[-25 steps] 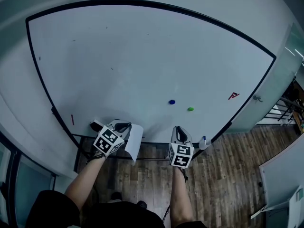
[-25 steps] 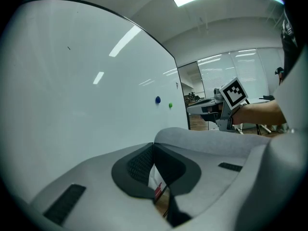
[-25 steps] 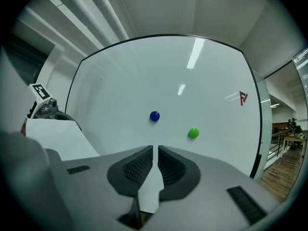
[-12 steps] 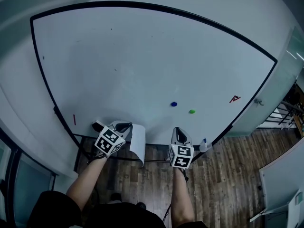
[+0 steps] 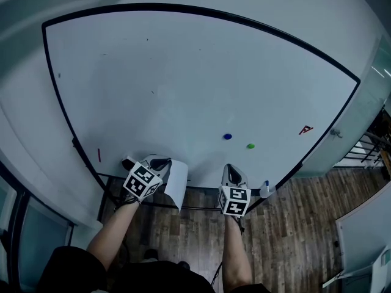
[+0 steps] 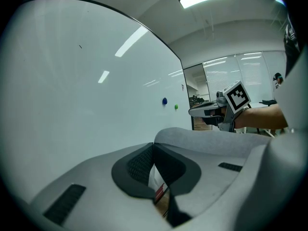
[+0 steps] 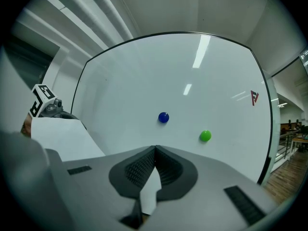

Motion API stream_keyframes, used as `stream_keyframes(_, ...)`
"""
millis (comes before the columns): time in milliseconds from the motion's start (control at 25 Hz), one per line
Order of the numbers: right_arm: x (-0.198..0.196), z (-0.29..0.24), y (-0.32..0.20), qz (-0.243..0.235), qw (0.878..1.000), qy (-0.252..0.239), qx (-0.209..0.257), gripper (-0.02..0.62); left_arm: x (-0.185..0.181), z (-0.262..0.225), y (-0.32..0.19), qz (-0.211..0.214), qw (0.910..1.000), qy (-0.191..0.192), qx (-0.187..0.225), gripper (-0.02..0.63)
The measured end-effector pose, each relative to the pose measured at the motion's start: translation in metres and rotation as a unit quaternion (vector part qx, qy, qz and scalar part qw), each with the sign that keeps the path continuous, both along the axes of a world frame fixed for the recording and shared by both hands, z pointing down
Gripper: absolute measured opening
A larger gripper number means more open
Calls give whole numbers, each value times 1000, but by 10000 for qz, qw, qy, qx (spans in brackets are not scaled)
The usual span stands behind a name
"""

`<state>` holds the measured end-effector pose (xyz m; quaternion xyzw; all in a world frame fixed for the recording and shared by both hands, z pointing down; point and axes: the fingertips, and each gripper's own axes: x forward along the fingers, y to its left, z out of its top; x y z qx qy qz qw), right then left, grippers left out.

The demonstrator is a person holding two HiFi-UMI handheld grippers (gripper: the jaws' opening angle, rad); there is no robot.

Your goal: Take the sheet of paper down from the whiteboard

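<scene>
The white sheet of paper (image 5: 175,185) is off the whiteboard (image 5: 183,72) and hangs down from my left gripper (image 5: 160,162), which is shut on its upper edge near the board's lower left. In the right gripper view the sheet (image 7: 62,134) shows at the left, below the left gripper's marker cube. In its own view, the left gripper (image 6: 154,144) has its pads pressed together. My right gripper (image 5: 231,171) points at the board's bottom edge. Its jaws (image 7: 155,148) have just been closing and are shut with nothing between them.
A blue magnet (image 5: 228,136) and a green magnet (image 5: 250,146) stick to the board above the right gripper. A red triangular magnet (image 5: 305,129) sits farther right. A red marker (image 5: 99,155), a dark eraser (image 5: 128,163) and a small bottle (image 5: 264,190) rest along the board's ledge.
The hanging sheet has swayed slightly under the left gripper. Both grippers stay where they were.
</scene>
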<state>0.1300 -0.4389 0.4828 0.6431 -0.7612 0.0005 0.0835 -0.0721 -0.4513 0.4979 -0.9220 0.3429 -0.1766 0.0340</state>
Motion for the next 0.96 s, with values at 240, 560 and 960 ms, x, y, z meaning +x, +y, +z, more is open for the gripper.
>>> stream_keyframes(240, -4, 0, -5, -47, 10000, -35, -28, 25, -5, -5, -6, -39, 10000, 2, 46, 21)
stream_keyframes(560, -6, -2, -12, -80, 10000, 25, -42, 25, -11, -10, -13, -96, 9999, 79, 53, 21)
stream_keyframes(960, -9, -5, -16, -77, 9999, 79, -32, 25, -15, -19, -15, -105, 9997, 232, 32, 21)
